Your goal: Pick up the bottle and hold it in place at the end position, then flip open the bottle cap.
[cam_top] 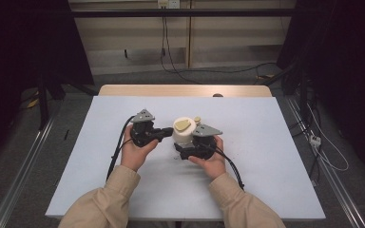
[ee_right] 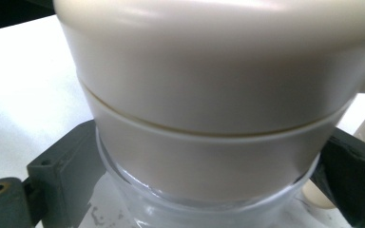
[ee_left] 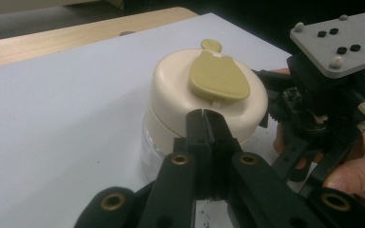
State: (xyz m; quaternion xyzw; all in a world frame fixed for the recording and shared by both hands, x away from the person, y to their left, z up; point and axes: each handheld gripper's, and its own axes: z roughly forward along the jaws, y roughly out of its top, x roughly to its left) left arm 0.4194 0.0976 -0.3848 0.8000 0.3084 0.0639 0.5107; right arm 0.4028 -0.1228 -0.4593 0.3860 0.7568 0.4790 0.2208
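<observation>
Wooden table (cam_top: 123,90), white sheet (cam_top: 266,156) over it; cream-lidded clear jar (cam_top: 183,135) stands on sheet

A white sheet (cam_top: 266,156) covers most of the counter (cam_top: 185,90), whose bare wooden strip shows along the far edge; a small dark mark (cam_top: 217,95) sits on that strip; metal rails (cam_top: 26,161) run along the grey floor (cam_top: 76,118) on both sides of the counter; black cables (cam_top: 171,61) hang from a wall socket (cam_top: 168,4) and trail over the floor; a white cord (cam_top: 332,152) with a small plug (cam_top: 315,139) lies at the right; dark curtains (cam_top: 24,47) close both sides.
</observation>
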